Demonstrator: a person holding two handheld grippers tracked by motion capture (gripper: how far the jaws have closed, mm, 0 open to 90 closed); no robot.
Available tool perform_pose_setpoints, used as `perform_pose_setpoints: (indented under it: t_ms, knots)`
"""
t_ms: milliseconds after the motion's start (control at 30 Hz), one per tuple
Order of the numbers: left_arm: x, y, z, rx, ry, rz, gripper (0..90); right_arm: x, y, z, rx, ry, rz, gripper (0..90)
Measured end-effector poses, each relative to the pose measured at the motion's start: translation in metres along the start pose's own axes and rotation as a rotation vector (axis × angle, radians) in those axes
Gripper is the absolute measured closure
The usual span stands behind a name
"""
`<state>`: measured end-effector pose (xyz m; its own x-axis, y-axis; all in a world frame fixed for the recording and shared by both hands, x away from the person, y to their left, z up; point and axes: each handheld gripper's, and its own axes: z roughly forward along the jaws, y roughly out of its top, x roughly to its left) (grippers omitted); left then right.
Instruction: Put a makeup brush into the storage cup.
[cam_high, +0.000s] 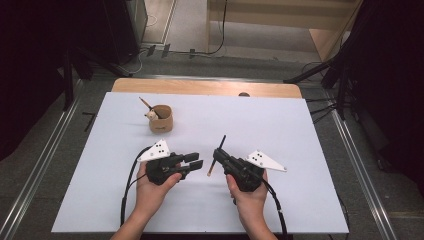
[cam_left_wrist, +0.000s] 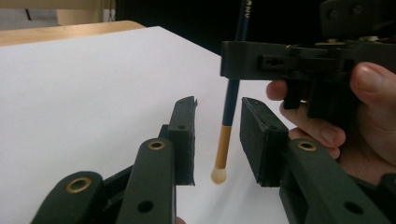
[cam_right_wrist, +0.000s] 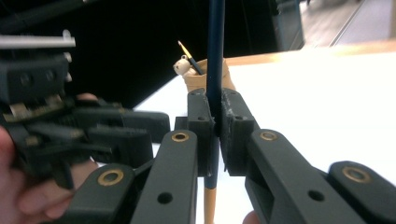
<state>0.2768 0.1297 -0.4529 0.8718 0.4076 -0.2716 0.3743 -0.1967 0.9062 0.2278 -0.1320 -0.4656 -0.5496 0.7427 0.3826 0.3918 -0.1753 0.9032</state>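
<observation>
- Right gripper pinched tight on a dark blue pencil, pads pressed flat against both sides of the thin round shaft.
- Seen from above at about 5 o'clock of the table's middle: right gripper, pencil slanting up toward 12 o'clock, tan end down toward 7 o'clock.
- Left gripper spread partway, pads apart on either side of the pencil, neither pad touching it.
- No earlier picture to compare, so only the present gap told: narrow, with white table visible between pads and shaft.
- From above, left gripper at about 7 o'clock of the table's middle, tips aimed toward 3 o'clock, just beside the pencil's lower end.
- Pencil: slim, glossy blue upper part, bare tan wood lower part, small pale round knob at the bottom, hanging just above the table.
- Pads: matte black, blocky, edges slightly worn; brass-coloured rivets in the links.
- Table: smooth white sheet over a wooden top, wood edge showing at 12 o'clock.
- Cup at about 11 o'clock: tan, round, matte, holding another pencil and a small pale knob.
- Cup behind the pinched shaft in the right gripper view, well apart from both grippers.
</observation>
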Motion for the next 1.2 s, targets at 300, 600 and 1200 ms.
perform_pose_setpoints:
  t_ms: [300, 600, 1200]
  knots:
    - [0.001, 0.009, -0.013, 0.003, 0.026, 0.01, 61.8, 0.017, 0.001, 0.004, 0.05, -0.098, -0.256, 85.6]
    - [-0.007, 0.022, -0.019, 0.06, 0.045, 0.037, 62.5, 0.031, -0.002, 0.011, 0.117, -0.165, -0.489, 85.6]
    - [-0.017, 0.034, -0.019, 0.185, 0.103, 0.024, 67.0, 0.06, -0.022, 0.028, 0.235, -0.271, -0.956, 85.6]
